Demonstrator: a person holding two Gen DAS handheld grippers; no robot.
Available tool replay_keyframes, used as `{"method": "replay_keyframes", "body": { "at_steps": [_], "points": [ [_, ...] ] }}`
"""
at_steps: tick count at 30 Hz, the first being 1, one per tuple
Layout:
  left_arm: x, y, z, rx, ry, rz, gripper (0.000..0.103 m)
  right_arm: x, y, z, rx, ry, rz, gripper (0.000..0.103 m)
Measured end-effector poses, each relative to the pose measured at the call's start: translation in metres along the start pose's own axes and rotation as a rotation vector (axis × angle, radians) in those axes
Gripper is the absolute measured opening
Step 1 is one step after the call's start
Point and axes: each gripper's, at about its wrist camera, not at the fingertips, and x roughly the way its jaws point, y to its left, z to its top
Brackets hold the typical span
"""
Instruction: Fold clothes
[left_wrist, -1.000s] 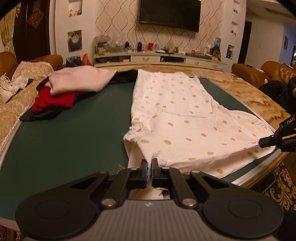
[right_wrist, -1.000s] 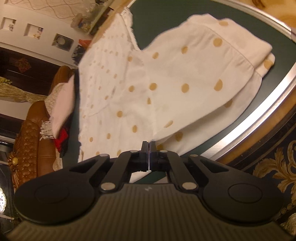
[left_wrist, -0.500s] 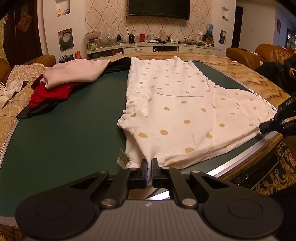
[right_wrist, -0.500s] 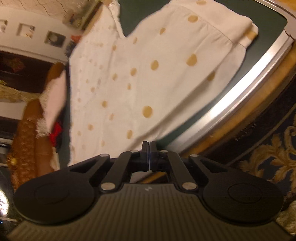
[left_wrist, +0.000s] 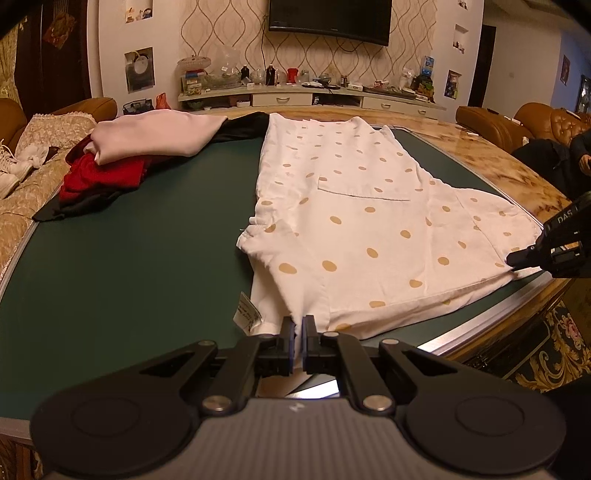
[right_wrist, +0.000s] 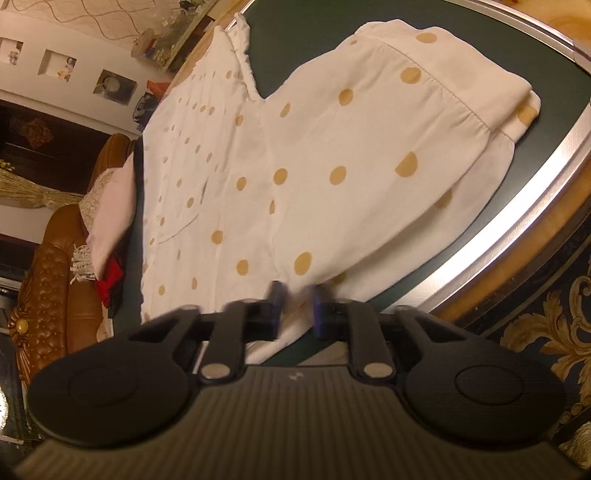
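Observation:
A white garment with tan polka dots (left_wrist: 354, 221) lies flat on the dark green table (left_wrist: 129, 258), its near part folded over. My left gripper (left_wrist: 298, 326) is shut on the garment's near edge, beside a small care label (left_wrist: 246, 314). My right gripper (right_wrist: 295, 295) has its jaws parted around the garment's edge (right_wrist: 295, 206) near the table's rim; its fingertips look blurred. The right gripper also shows in the left wrist view (left_wrist: 517, 258) at the garment's right corner.
A pile of pink, red and black clothes (left_wrist: 140, 147) lies at the table's far left. The metal table rim (right_wrist: 517, 206) runs close to the right gripper. Sofas (left_wrist: 44, 147) stand left and right; a TV cabinet (left_wrist: 314, 98) stands behind.
The garment's near edge has been drawn back and laid flat on the table. My right gripper was shut on the cloth and its jaws have now parted. My left gripper stays shut.

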Motion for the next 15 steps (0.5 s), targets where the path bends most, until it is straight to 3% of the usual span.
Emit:
{"method": "replay_keyframes", "body": {
  "at_steps": [6, 11, 15],
  "points": [
    [0.002, -0.002, -0.004, 0.019, 0.018, -0.001, 0.004, -0.029, 0.006, -0.010, -0.066, -0.056, 0.023, 0.002],
    [0.004, -0.004, -0.007, 0.036, 0.039, -0.002, 0.004, -0.016, -0.008, -0.011, -0.028, -0.021, -0.015, 0.002],
    [0.004, -0.002, -0.002, 0.019, 0.055, 0.016, 0.013, -0.011, -0.012, -0.009, -0.012, -0.021, -0.012, 0.002]
  ]
}}
